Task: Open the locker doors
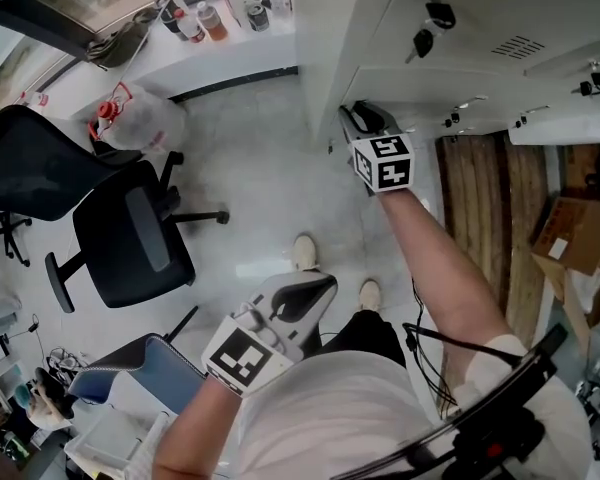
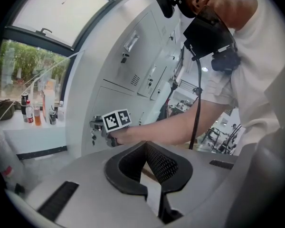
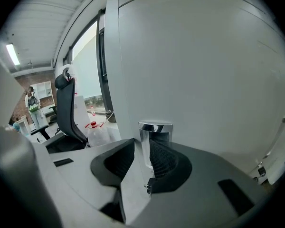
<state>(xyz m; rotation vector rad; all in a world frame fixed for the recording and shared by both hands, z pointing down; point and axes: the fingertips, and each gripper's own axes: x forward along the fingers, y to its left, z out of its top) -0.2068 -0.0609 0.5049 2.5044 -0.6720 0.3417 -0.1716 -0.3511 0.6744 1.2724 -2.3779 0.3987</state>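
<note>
Right gripper [image 3: 141, 146]: held out at arm's length against the white locker bank [image 1: 540, 28], tilted slightly downward; jaws part-way closed and pinching a chrome door handle [image 3: 155, 133], which stands upright between the 2 pads [image 3: 164, 158], flush against the ribbed right-hand one and met at its edge by the left-hand one. Locker door [image 3: 204, 70]: plain white panel directly ahead of and to the right of this gripper's jaws, filling most of its view; the handle sits near the door's left edge. Marker cube [image 1: 383, 161]: on top of the right gripper, just behind the jaws, with the person's bare forearm [image 1: 450, 268] running back from it. Keys [image 1: 421, 41]: 2, black-headed, hanging on locker fronts beyond and to the right of the right gripper. Left gripper [image 2: 146, 146]: held low and close to the person's body, well apart from the lockers, behind and to the left of the right gripper; jaws pressed together at the tips with nothing between them, aimed toward the right gripper and the lockers. Black office chair [image 1: 130, 238]: on the pale floor [image 1: 260, 168], to the left of both grippers. Large clear water jug [image 1: 140, 118] with red cap: beyond the chair, left of the right gripper. Bottles [image 1: 205, 18]: a row on the window sill [image 1: 180, 58], far to the left of the right gripper. Cardboard box [image 1: 570, 233]: to the right of the right gripper's forearm
</note>
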